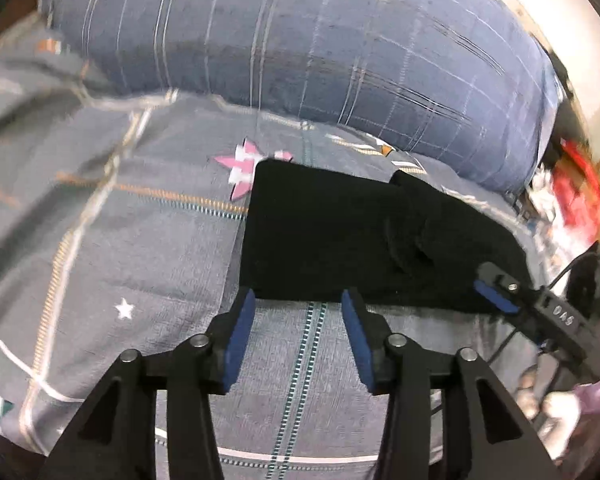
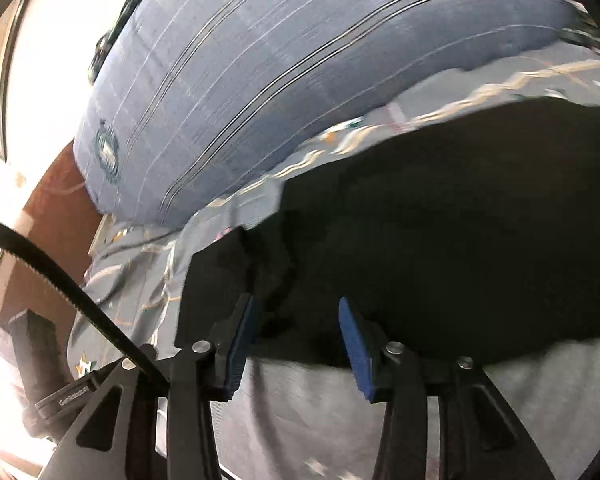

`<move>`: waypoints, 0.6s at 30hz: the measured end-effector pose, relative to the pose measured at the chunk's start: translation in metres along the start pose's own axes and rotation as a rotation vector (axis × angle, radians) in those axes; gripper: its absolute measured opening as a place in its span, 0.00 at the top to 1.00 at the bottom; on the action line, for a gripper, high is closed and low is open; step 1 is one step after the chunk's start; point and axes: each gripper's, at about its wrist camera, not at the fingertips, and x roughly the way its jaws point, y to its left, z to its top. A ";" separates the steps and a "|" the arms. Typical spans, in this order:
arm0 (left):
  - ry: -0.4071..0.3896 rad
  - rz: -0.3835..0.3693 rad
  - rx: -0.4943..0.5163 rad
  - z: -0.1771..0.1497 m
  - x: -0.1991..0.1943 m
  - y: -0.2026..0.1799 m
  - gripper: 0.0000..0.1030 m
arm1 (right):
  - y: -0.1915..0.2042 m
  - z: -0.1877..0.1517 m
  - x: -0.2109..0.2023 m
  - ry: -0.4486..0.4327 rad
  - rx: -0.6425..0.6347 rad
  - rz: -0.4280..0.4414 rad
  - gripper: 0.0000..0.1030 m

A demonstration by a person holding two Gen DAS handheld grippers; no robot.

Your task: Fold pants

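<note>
Left gripper (image 1: 298, 306): jaws spread wide, holding nothing, tips just short of the near edge of the black pants (image 1: 340, 236). Right gripper (image 2: 296, 316): jaws likewise released and empty, its tips over the near edge of the pants (image 2: 440, 232); whether the pads touch cloth cannot be told. The pants lie on the patterned bedsheet (image 1: 140, 240) as a compact dark rectangle, apparently folded already, with a bunched ridge near the middle of the panel. Beyond the pants, touching the sheet, sits a large blue checked pillow (image 1: 320, 48). Judgement: the step in hand appears to be taking the near edge for a further fold, or leaving off after one. To do it well, both grippers should pinch all layers at the near corners, lift level, carry the edge across to the far edge, and smooth the ridge first so that it is not trapped. Motion blur in the right view limits confidence. No containers are visible.
</note>
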 end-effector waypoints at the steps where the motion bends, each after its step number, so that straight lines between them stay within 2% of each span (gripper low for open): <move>1: -0.024 0.028 0.036 -0.003 -0.004 -0.007 0.56 | -0.007 -0.003 -0.009 -0.022 0.011 -0.018 0.51; 4: -0.080 0.086 0.117 -0.010 -0.017 -0.026 0.52 | -0.026 -0.011 -0.028 -0.088 0.049 -0.063 0.49; 8: -0.113 0.160 0.166 -0.015 -0.025 -0.037 0.51 | -0.037 -0.020 -0.040 -0.158 0.050 -0.109 0.48; 14: -0.113 0.214 0.218 -0.020 -0.023 -0.050 0.50 | -0.040 -0.032 -0.045 -0.216 -0.005 -0.159 0.45; 18: -0.100 0.219 0.232 -0.022 -0.017 -0.057 0.50 | -0.037 -0.039 -0.041 -0.224 -0.052 -0.187 0.45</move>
